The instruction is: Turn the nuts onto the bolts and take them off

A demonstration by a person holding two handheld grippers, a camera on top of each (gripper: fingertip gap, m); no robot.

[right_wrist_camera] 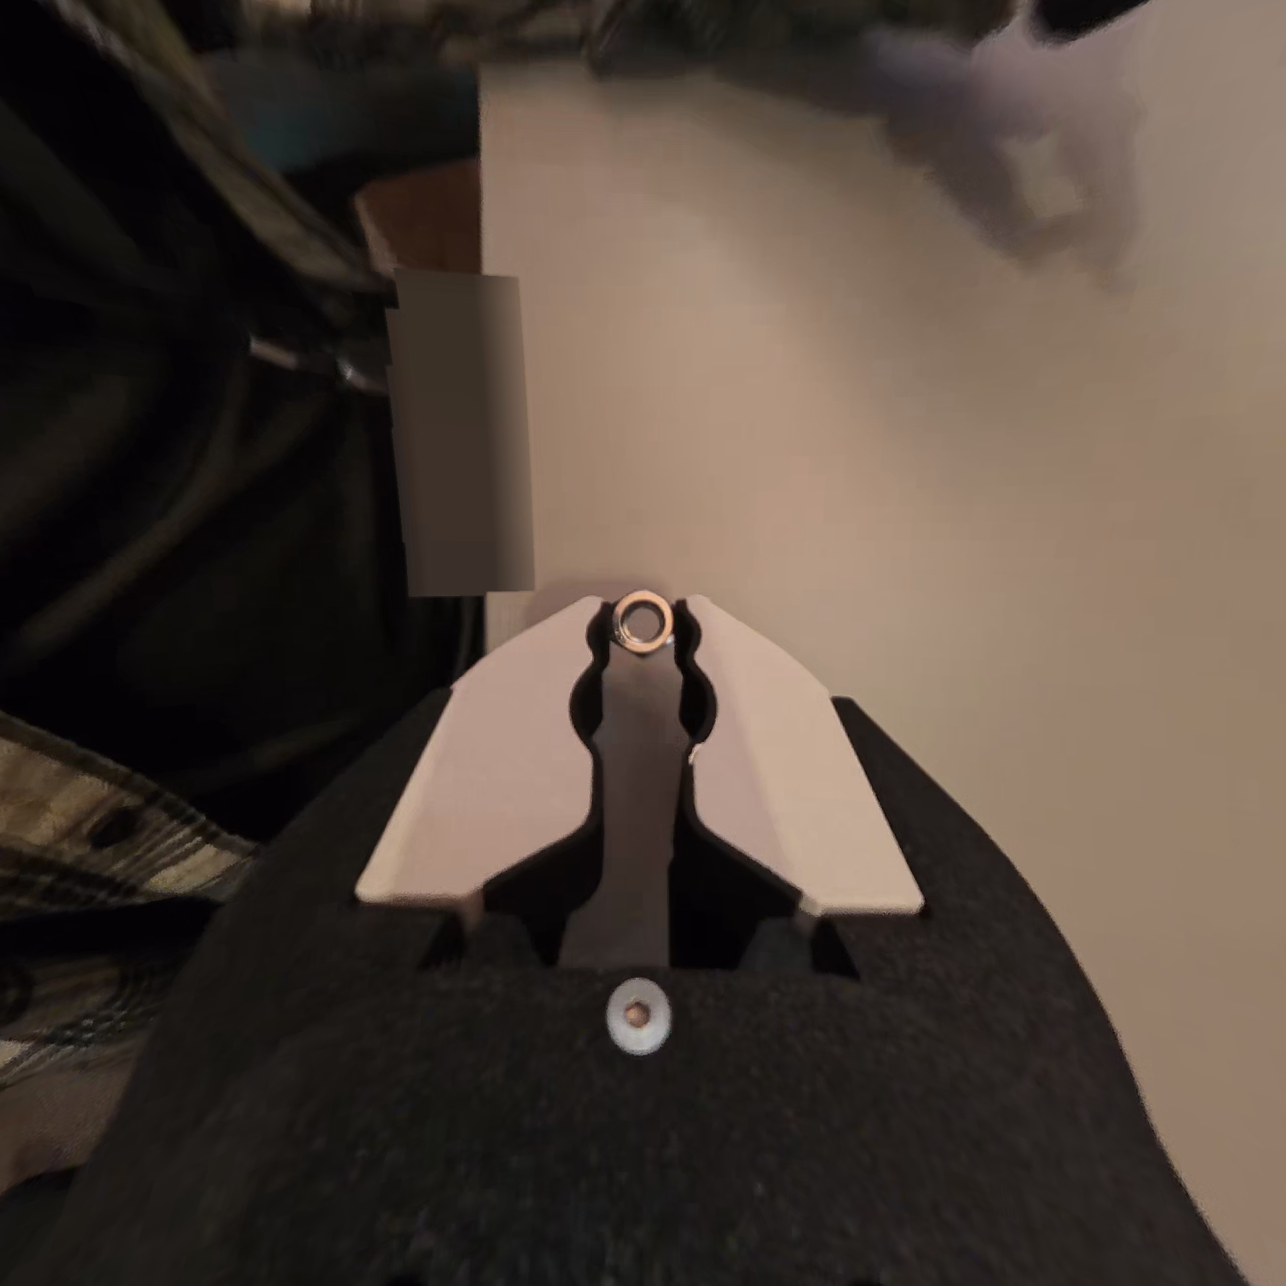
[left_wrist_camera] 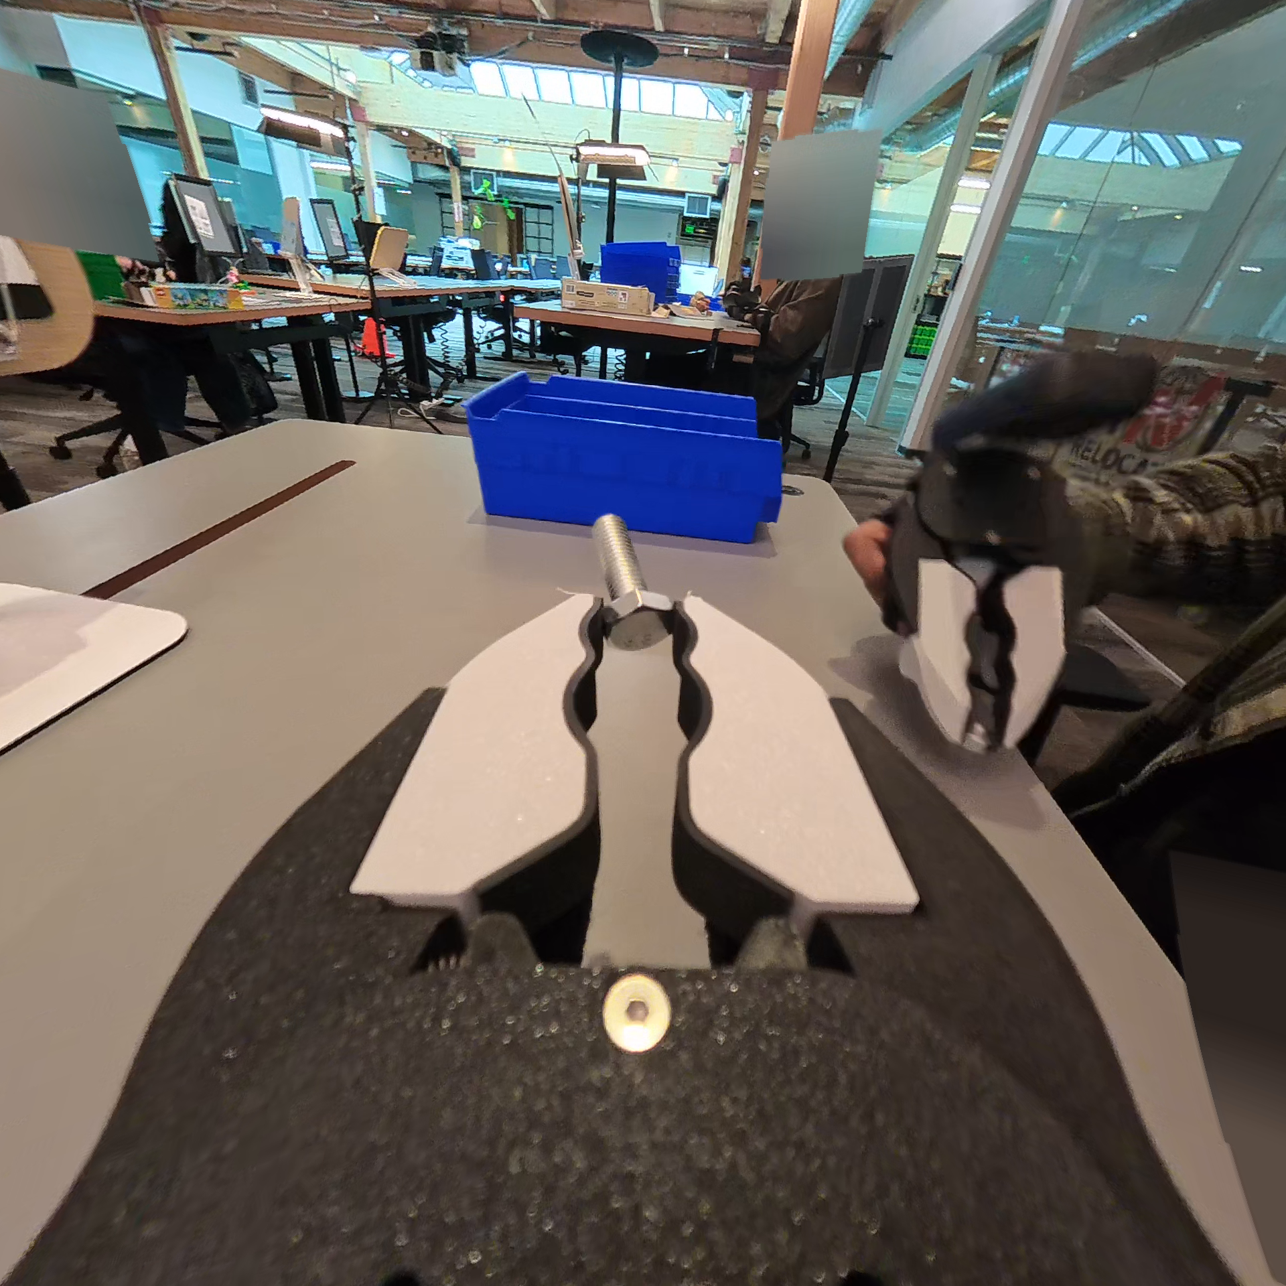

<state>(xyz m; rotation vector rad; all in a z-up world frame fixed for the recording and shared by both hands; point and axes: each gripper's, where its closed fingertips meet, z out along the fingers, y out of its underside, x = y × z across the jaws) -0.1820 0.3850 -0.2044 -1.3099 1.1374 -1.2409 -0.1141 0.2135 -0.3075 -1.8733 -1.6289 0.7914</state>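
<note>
My left gripper (left_wrist_camera: 637, 612) is shut on the hex head of a silver bolt (left_wrist_camera: 621, 570). It holds the bolt above the grey table (left_wrist_camera: 278, 696), with the threaded shaft pointing forward toward the blue bin (left_wrist_camera: 626, 463). My right gripper (right_wrist_camera: 641, 621) is shut on a silver nut (right_wrist_camera: 641, 621) at its fingertips, and the nut's hole faces the camera. In the left wrist view the right gripper (left_wrist_camera: 978, 734) points down at the table near its right edge, with the nut (left_wrist_camera: 976, 732) at its tips.
The blue bin stands at the table's far edge. A white mat (left_wrist_camera: 76, 654) lies at the left. The table's right edge (left_wrist_camera: 1085, 828) runs close to the right gripper. A person's plaid sleeve (left_wrist_camera: 1183, 508) reaches in from the right. Desks and chairs stand beyond. The gap from one gripper's tips to the other's is roughly 20 cm.
</note>
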